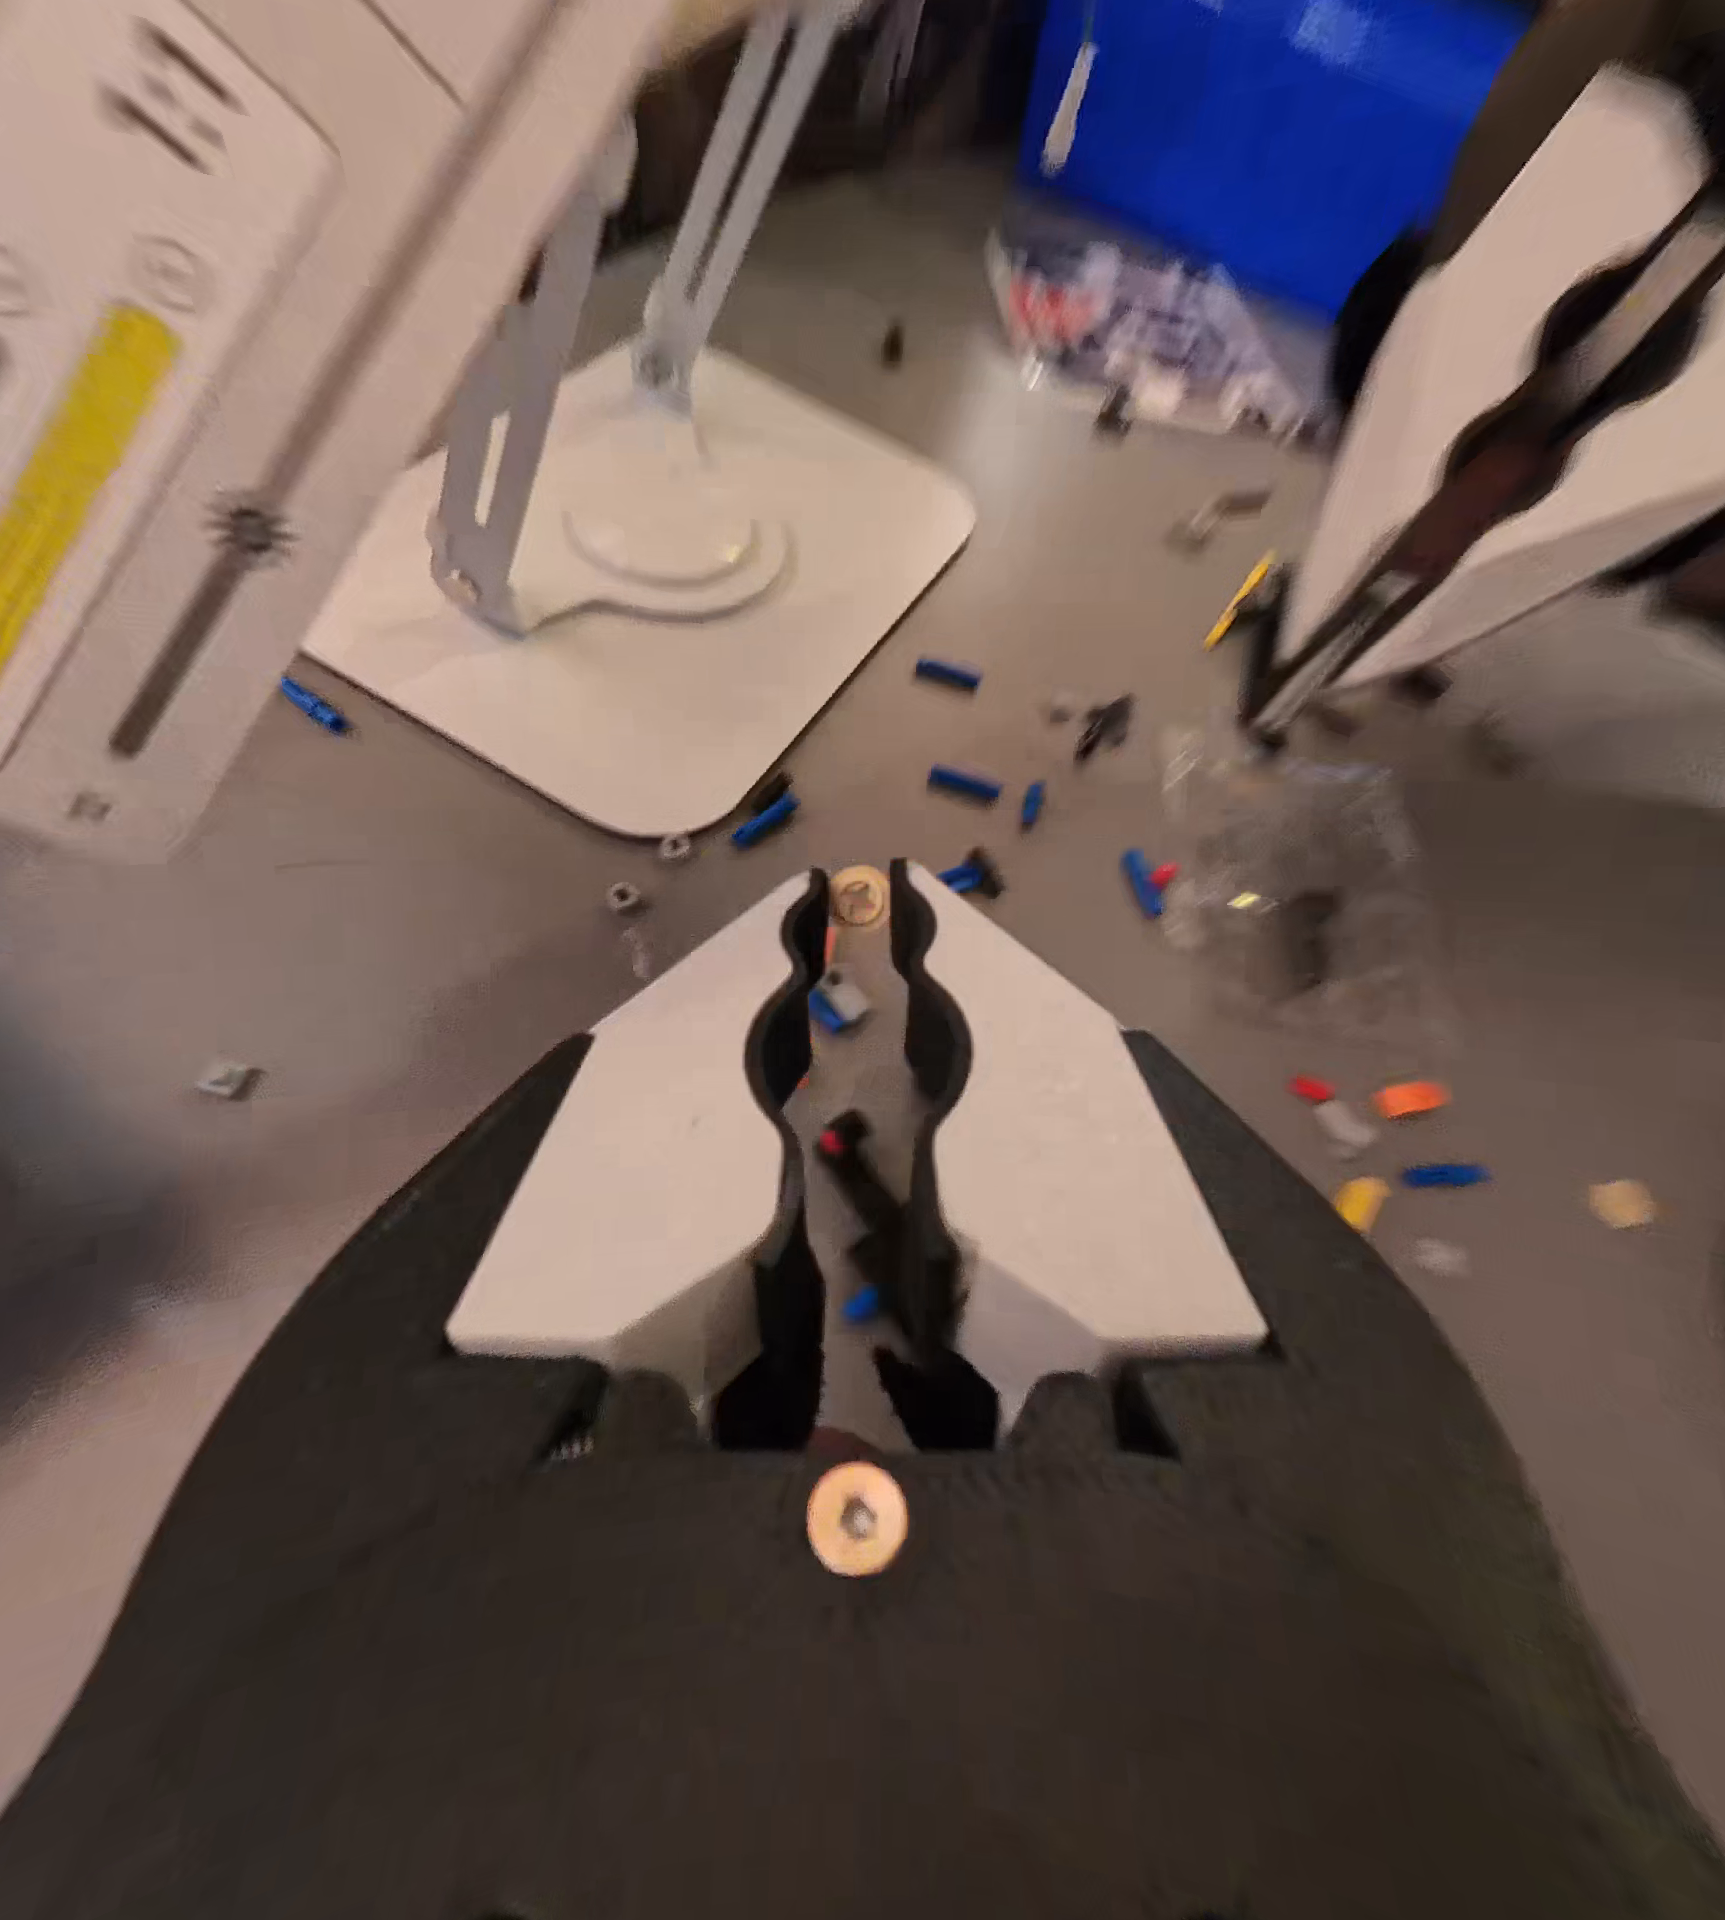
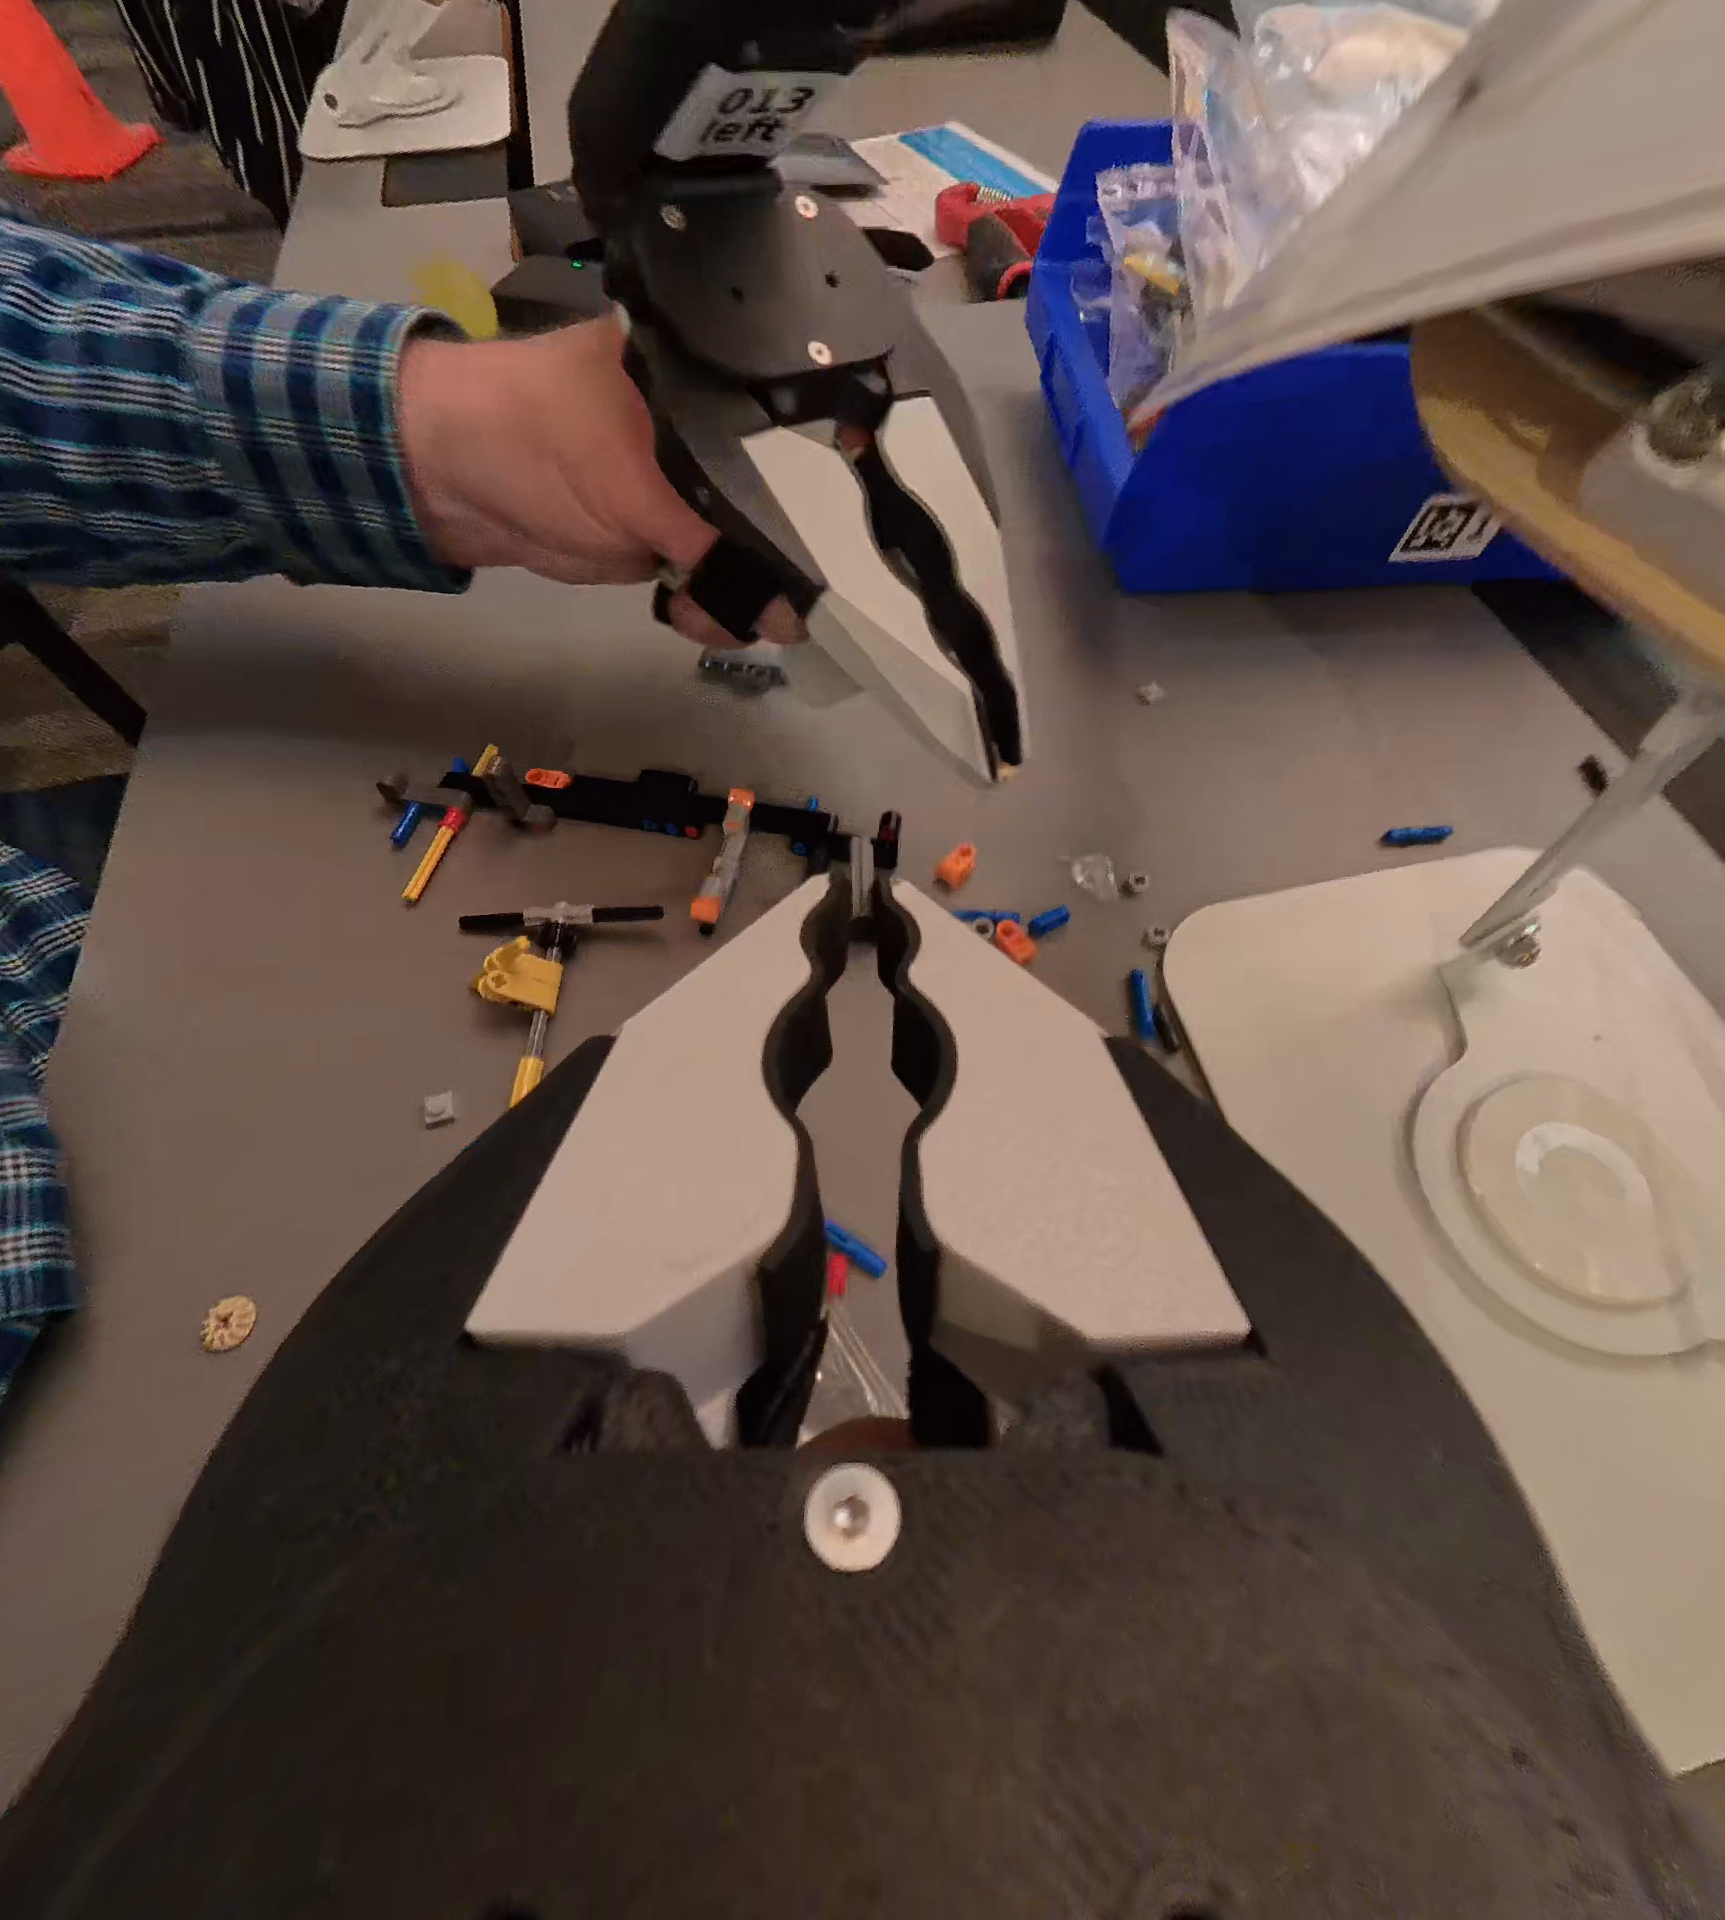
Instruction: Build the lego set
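Left gripper (image 2: 1001,767): your jaws are clenched on a small tan disc piece (image 1: 858,896), held above the worktop (image 2: 245,1039).
Right gripper (image 2: 863,883): your jaws grip the end of the black lego assembly (image 2: 629,802), which lies on the worktop ahead.
Risk: the tan piece sits at the very tips; a knock, or a skewed push onto the assembly, can flick it away among the loose pins (image 2: 1014,925).
Risk: levering the long assembly from one end can pop its axles loose.
Room: the white lamp base (image 2: 1357,1039) crowds your right, the blue bin (image 2: 1253,499) lies ahead; the worktop edge is close on your left.
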`<control>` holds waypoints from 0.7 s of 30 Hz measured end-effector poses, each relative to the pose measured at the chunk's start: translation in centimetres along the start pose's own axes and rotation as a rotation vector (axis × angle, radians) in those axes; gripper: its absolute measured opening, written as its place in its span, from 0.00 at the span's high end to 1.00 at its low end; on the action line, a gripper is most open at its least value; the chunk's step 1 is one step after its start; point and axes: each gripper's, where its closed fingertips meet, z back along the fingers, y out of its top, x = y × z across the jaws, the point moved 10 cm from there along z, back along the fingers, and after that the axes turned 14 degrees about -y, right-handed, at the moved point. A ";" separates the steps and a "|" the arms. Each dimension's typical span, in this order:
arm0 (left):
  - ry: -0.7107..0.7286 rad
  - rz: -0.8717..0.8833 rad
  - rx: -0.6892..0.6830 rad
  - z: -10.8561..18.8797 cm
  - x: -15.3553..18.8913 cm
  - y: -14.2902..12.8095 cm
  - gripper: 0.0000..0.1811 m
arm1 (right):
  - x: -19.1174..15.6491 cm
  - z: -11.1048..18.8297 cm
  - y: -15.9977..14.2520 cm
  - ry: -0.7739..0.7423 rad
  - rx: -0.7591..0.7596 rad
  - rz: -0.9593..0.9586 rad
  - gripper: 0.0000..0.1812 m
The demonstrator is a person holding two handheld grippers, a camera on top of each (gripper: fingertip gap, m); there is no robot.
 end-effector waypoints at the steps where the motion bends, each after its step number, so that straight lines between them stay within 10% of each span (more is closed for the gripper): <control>1: -0.034 0.039 0.074 0.7 0.5 0.1 0.95 | -0.3 -0.1 0.5 -0.010 0.004 0.021 0.99; 10: -0.396 0.299 0.647 5.0 3.8 0.0 0.95 | -3.2 -1.4 5.3 -0.148 0.094 0.240 0.99; 21: -0.616 0.382 0.882 5.0 4.5 -0.1 0.95 | -4.9 -1.3 8.6 -0.182 0.211 0.316 0.99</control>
